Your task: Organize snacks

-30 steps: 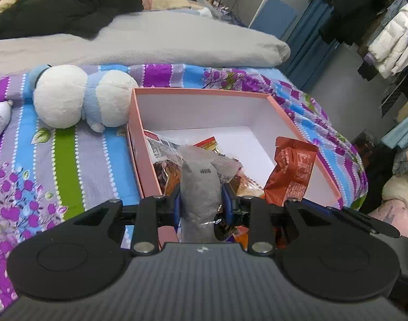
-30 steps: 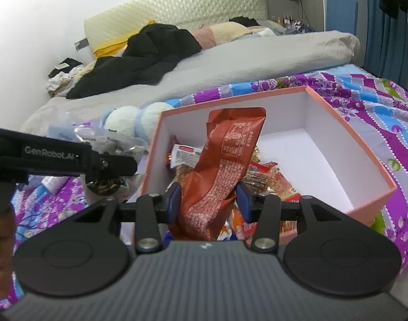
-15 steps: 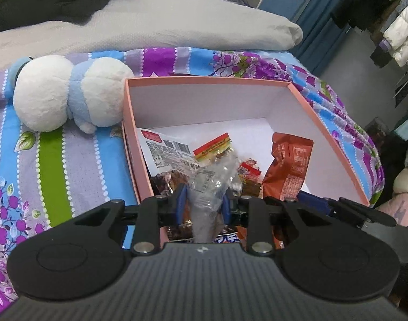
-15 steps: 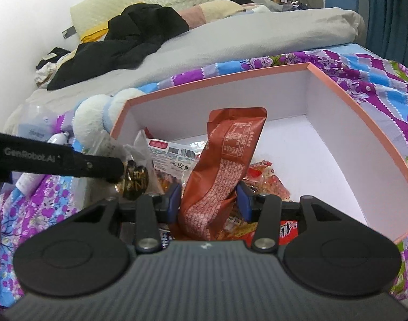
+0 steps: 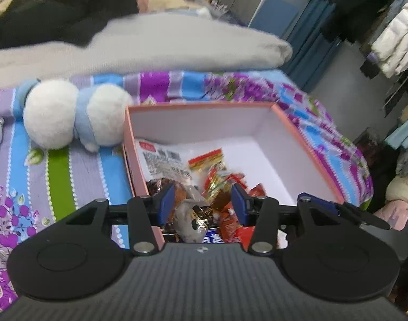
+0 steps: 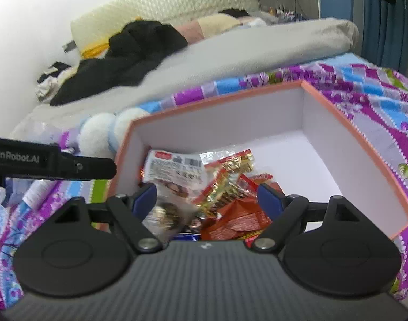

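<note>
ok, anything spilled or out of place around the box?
Nothing spilled. The snacks sit heaped in the near left corner of the pink box, the rest bare. Only stray: a plush toy against its outer left wall.

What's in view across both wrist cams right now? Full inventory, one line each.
Pink-rimmed cardboard box with white inside: 1, on the bedspread, open top.
Loose snack packets: a pile, count unclear; red, gold, clear, white; near end of box.
White labelled snack bag: 1, against the box's left wall.
Red-orange foil snack pack: 1, lying in the pile, released.
White and blue plush toy: 1, left of the box.
Purple, blue and green striped floral bedspread: 1, under everything.
Grey duvet: 1, behind the box.
Black clothing: heap, head of bed.
Hanging clothes: several, right edge.
Left gripper: black, blue pads; jaws just opened, above pile.
Right gripper: same; jaws just opened wide.
</note>
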### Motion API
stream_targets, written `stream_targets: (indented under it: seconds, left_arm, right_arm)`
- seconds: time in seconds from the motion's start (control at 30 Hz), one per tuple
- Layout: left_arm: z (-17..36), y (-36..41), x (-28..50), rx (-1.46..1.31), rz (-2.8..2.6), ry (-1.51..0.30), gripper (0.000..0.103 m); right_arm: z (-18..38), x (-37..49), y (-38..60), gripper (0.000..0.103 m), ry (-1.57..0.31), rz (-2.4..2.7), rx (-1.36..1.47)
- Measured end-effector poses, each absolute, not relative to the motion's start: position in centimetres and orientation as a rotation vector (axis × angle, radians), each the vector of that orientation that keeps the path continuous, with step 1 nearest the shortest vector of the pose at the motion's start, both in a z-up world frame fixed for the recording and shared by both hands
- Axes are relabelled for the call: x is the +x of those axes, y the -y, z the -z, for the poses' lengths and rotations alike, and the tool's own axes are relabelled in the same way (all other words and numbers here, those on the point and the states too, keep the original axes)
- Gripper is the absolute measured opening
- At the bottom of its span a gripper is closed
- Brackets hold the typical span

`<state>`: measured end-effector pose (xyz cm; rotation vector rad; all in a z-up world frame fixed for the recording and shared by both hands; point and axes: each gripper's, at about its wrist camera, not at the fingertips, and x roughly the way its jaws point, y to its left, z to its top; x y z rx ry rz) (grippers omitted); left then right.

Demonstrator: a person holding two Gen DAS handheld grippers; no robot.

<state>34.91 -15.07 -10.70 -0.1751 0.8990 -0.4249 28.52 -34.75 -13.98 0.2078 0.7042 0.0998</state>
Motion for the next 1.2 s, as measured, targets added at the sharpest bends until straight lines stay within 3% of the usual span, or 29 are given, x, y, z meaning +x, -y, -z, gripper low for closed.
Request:
stream_targets:
  seconds: [0.63, 0.73, 0.87, 1.1, 1.2]
  left_arm:
    - [-1.9, 8.3, 20.3, -0.161, 0.450, -0.629, 0.053]
    - [-3.1, 7.4, 17.5, -0.164, 0.457, -0.596, 0.063]
    - [-4.0, 7.0, 13.3, -0.143, 0.457, -0.585, 0.064]
    - [-4.1, 6.7, 7.4, -0.137, 0.446, -0.564, 0.075]
    - [-4.1, 6.5, 5.7, -0.150, 0.426, -0.551, 0.086]
  right_arm:
    - [3.8, 17.3, 30.6, 0.084, -0.483, -0.089, 0.188]
    - [2.5, 15.2, 30.2, 0.084, -0.452, -0.089, 0.191]
    - [1.2, 12.2, 29.6, 0.084, -0.421, -0.090, 0.189]
    - [1.4, 6.8, 29.3, 0.084, -0.421, -0.069, 0.185]
    - [1.3, 5.1, 29.4, 0.084, -0.394, -0.051, 0.183]
